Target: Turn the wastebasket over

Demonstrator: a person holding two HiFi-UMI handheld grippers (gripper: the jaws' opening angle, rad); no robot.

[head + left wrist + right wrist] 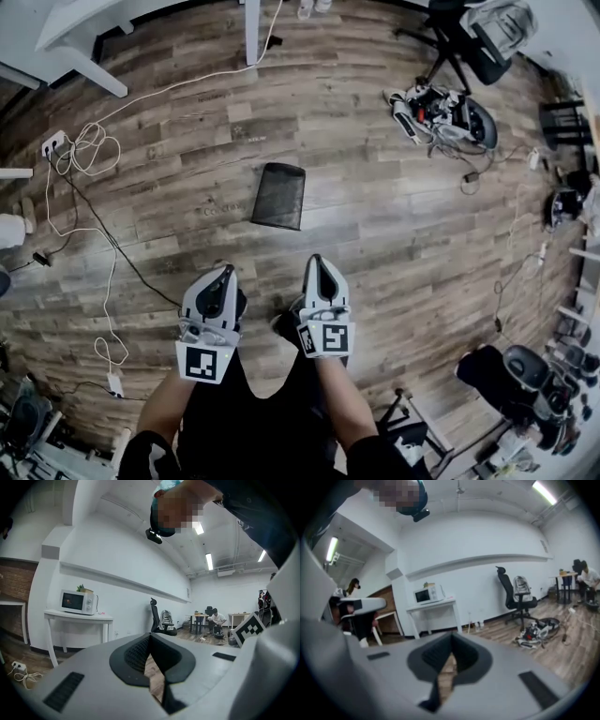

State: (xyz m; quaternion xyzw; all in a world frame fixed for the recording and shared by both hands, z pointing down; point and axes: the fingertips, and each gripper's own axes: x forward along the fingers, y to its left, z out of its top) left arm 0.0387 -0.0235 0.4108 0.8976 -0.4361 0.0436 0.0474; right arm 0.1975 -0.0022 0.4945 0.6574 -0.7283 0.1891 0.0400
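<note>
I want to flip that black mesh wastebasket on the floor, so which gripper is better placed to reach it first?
Right, narrowly. The black mesh wastebasket lies on the wooden floor ahead of both shut grippers. The right gripper seems slightly nearer to it than the left gripper.

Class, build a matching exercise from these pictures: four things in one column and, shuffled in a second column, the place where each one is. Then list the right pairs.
Things
1. wastebasket
2. microwave
3. office chair
4. power strip

Places
A. on the white table
B. in the middle of the wooden floor
C. at the floor's left side, among white cables
D. near the wall, with a bag on its seat

Pairs: 1-B, 2-A, 3-D, 4-C
</note>
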